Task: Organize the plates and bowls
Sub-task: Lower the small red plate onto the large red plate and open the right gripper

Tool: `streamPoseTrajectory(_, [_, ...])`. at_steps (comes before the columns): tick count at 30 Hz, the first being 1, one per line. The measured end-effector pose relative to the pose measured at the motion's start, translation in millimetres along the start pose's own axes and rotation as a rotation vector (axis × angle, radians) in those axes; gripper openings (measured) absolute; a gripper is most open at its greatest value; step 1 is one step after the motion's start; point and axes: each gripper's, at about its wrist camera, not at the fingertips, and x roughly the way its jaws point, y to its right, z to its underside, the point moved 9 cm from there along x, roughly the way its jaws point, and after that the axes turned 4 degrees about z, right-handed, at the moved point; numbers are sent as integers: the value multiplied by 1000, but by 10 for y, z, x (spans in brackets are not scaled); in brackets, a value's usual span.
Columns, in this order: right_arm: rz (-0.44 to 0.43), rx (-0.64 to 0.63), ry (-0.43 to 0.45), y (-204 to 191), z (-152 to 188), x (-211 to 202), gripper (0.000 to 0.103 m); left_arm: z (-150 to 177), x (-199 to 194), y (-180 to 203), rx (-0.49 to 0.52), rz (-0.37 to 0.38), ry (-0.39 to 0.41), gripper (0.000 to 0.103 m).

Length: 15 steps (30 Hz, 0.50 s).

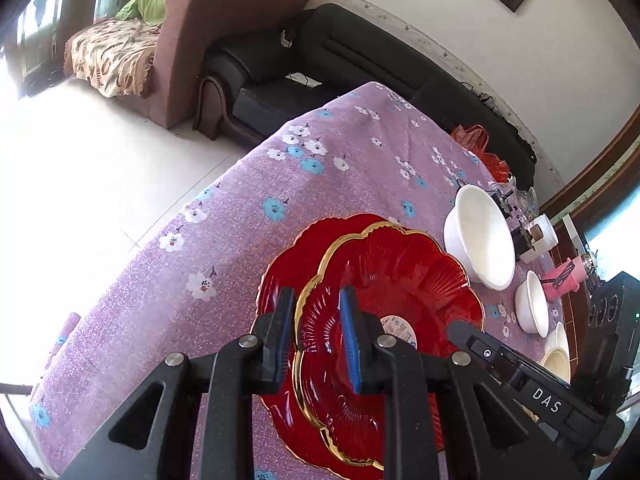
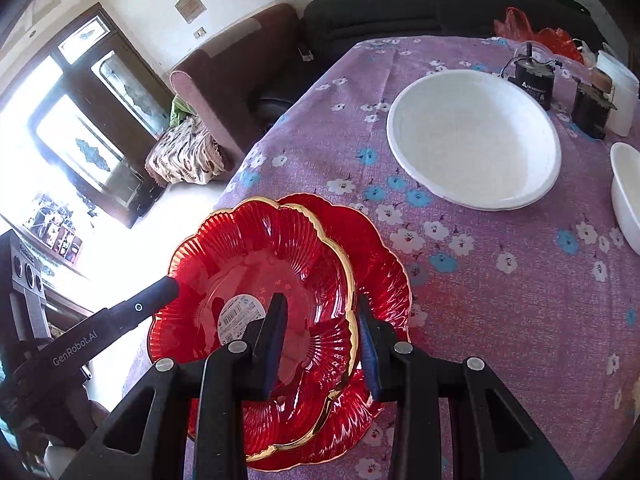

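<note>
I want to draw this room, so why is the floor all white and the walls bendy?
Left wrist view: daylight washes the floor out to white; the fisheye lens curves the wall. Right wrist view: the window glares, while the red plate stays sharp and shiny.

Right claw (image 2: 320,344) astride red plate (image 2: 256,264) rim
</note>
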Motion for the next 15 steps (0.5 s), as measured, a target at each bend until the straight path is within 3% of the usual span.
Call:
streamPoseTrajectory(8, [-22, 30, -32, 85, 26, 270, 37, 37, 75, -46, 1, -23, -4, 22])
streamPoseTrajectory(15, [17, -19, -15, 24, 14, 335, 38, 48, 93, 30, 53, -54, 3, 41])
